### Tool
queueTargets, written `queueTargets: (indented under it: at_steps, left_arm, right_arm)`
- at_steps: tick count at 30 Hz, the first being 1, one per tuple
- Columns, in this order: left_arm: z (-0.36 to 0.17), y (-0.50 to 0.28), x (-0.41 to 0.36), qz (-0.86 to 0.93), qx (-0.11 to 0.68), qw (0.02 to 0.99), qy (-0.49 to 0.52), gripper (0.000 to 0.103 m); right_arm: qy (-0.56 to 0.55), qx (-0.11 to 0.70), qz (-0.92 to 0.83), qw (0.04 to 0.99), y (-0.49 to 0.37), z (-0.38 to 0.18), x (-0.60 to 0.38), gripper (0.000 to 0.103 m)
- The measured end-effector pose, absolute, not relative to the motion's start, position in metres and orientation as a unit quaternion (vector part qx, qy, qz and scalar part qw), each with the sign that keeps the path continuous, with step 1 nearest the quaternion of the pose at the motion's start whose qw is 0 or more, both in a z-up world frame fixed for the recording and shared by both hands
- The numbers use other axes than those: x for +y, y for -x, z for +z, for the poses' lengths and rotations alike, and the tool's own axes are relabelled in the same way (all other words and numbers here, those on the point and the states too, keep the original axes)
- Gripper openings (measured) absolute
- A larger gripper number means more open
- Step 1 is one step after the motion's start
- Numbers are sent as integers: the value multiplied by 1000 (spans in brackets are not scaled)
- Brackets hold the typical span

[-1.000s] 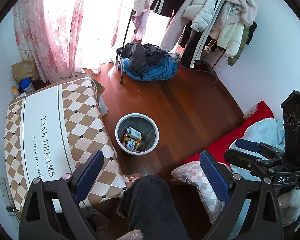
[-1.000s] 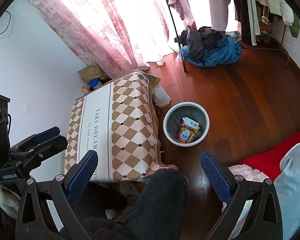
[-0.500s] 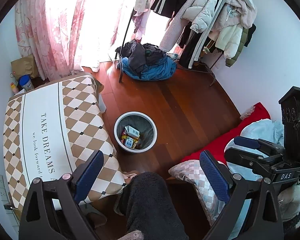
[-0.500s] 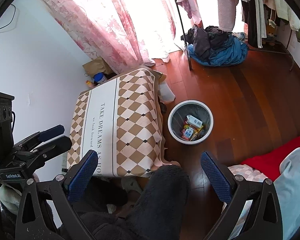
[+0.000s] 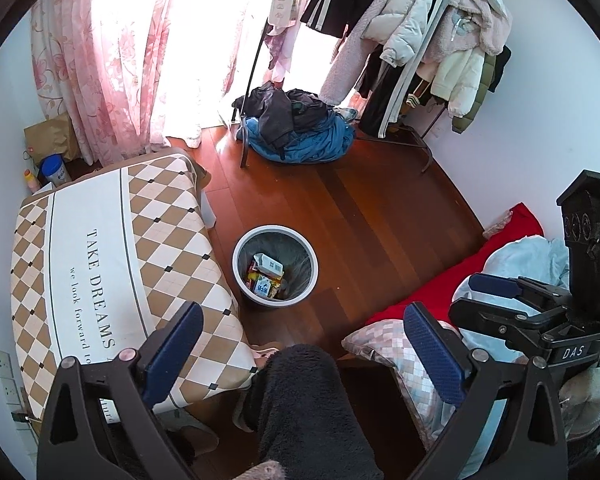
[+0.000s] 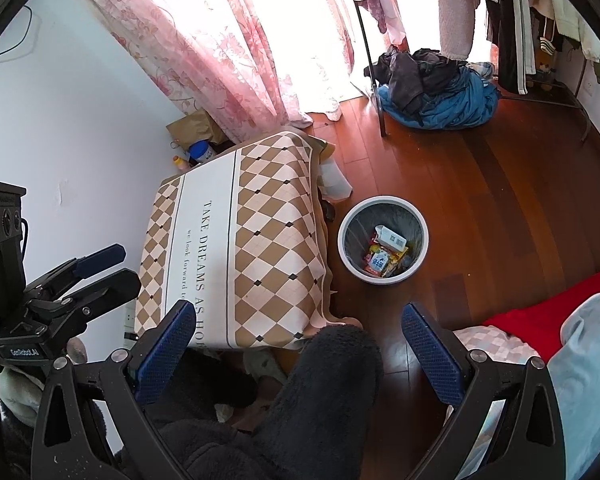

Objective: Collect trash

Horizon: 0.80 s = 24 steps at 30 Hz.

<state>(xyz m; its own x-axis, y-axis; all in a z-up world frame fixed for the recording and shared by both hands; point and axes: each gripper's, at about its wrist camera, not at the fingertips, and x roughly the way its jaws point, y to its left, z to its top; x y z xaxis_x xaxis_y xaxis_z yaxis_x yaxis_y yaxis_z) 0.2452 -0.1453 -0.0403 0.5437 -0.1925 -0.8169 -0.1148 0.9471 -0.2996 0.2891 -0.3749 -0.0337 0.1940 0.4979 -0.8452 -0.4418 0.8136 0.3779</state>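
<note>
A white round trash bin [image 5: 275, 298] [image 6: 348, 256] stands on the wooden floor beside the low table. Inside it lie a white carton [image 5: 269, 265] [image 6: 391, 238] and colourful wrappers [image 5: 265, 285] [image 6: 379, 261]. My left gripper [image 5: 300, 346] hangs high above the floor, open and empty, with the bin just beyond its fingers. My right gripper [image 6: 296, 336] is open and empty too, held equally high, and it also shows at the right of the left wrist view [image 5: 496, 296]. The left gripper [image 6: 96, 268] appears at the left of the right wrist view.
A low table under a checked cloth [image 5: 100, 264] [image 6: 236, 240] stands left of the bin. A person's dark fleece leg [image 5: 300, 404] [image 6: 324, 396] is below. A pile of clothes [image 5: 296, 128], a coat rack [image 5: 416, 40], pink curtains [image 5: 112, 48] and bedding [image 5: 512, 264] surround the floor.
Both grippers have risen and drawn back a little, so the bin and table look smaller and lower in view. Both stay open and empty.
</note>
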Motion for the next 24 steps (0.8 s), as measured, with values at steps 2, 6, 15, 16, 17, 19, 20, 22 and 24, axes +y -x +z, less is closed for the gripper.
queueTargets:
  at_steps: [2, 6, 15, 16, 17, 19, 20, 22, 24]
  left_arm:
    - [-40, -245, -145, -24, 477, 863, 161, 103]
    - [-40, -244, -147, -26, 477, 864, 159, 103]
    - [-38, -244, -149, -25, 476, 864, 159, 103]
    - [-37, -244, -149, -25, 476, 864, 160, 103]
    - [-37, -244, -149, -26, 476, 864, 160, 103]
    - [-37, -244, -149, -24, 476, 865, 158, 103]
    - [-37, -244, -149, -23, 476, 865, 158, 103]
    - [-36, -244, -149, -23, 476, 865, 158, 103]
    - [-36, -243, -148, -23, 476, 865, 158, 103]
  right_arm:
    - [-24, 556, 303, 773, -288, -34, -374, 103]
    - [-20, 557, 300, 774, -286, -34, -373, 103]
    - [-9, 559, 308, 770, -285, -32, -374, 103]
    - [-8, 559, 308, 769, -285, -31, -374, 103]
    - [-8, 559, 309, 769, -285, -31, -373, 103]
    - [-7, 558, 309, 770, -284, -30, -372, 103]
    - [-10, 559, 307, 770, -283, -31, -370, 103]
    - [-7, 558, 309, 770, -283, -29, -370, 103]
    - [-6, 558, 312, 769, -285, -27, -369, 103]
